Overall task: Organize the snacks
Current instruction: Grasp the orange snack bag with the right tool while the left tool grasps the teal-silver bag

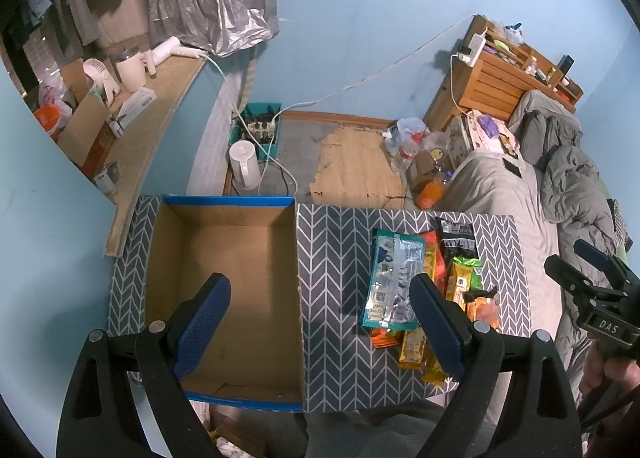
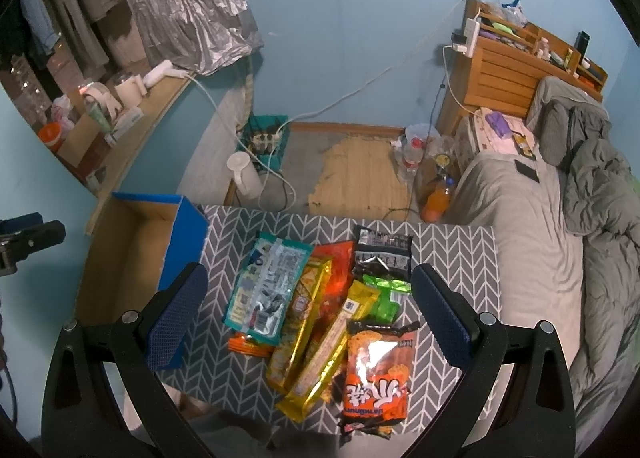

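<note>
A: Log the right gripper [image 2: 308, 314] first. State?

B: Jaws spread wide, nothing between them. It hangs above the snack pile [image 2: 324, 310], and the spread frames most of it, so my reading is that a pick has not yet been committed to.

A: Left gripper [image 1: 320, 322]?

B: Also wide open and empty. One finger sits over the cardboard box [image 1: 224, 298], the other over the edge of the pile. It appears to wait above the box mouth, probably to steady or receive.

A: Where are the snacks?

B: All heaped on the chevron-patterned table [image 2: 452, 258], right of the box, none inside it. The teal packet [image 2: 266, 290] lies nearest the box; two long yellow packs [image 2: 320, 342] overlap in the middle; the orange noodle packet [image 2: 378, 368] is at the near edge, on top; a black packet [image 2: 384, 252] lies at the far side.

A: Box?

B: Open top, bare inside, blue rim, touching the table's left end. Placed close, presumably to keep transfers short.

A: First candidate?

B: The orange noodle packet: uppermost, unobstructed. Crinkly film may slip.
</note>
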A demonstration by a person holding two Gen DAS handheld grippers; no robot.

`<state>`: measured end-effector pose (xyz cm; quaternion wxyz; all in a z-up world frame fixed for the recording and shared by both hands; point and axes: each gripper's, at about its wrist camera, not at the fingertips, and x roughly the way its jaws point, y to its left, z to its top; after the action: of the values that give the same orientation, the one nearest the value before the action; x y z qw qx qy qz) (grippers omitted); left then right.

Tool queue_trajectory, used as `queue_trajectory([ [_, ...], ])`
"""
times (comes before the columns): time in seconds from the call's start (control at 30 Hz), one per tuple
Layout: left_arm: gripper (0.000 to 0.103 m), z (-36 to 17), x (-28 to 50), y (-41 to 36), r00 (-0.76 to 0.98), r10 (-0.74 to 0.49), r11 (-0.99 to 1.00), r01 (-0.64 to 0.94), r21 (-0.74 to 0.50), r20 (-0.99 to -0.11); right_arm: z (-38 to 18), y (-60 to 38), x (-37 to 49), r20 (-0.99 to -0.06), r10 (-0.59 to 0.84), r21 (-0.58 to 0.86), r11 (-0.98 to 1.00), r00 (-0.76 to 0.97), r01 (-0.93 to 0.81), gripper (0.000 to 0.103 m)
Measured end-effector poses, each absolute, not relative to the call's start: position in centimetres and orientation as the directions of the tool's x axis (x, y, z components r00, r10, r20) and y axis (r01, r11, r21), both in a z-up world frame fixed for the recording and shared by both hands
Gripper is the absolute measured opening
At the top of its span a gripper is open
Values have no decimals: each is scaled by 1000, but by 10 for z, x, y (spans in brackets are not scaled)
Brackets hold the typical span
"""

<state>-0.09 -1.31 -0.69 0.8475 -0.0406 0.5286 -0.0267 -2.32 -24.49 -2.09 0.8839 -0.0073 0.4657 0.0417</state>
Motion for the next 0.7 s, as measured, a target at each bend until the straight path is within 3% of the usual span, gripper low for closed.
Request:
queue_trajectory([
  [0.7,92,-47,30,-48,362,-199,978,136,-160,-911,-60,-290,-9,-887,12,21,1000,461,14,100],
])
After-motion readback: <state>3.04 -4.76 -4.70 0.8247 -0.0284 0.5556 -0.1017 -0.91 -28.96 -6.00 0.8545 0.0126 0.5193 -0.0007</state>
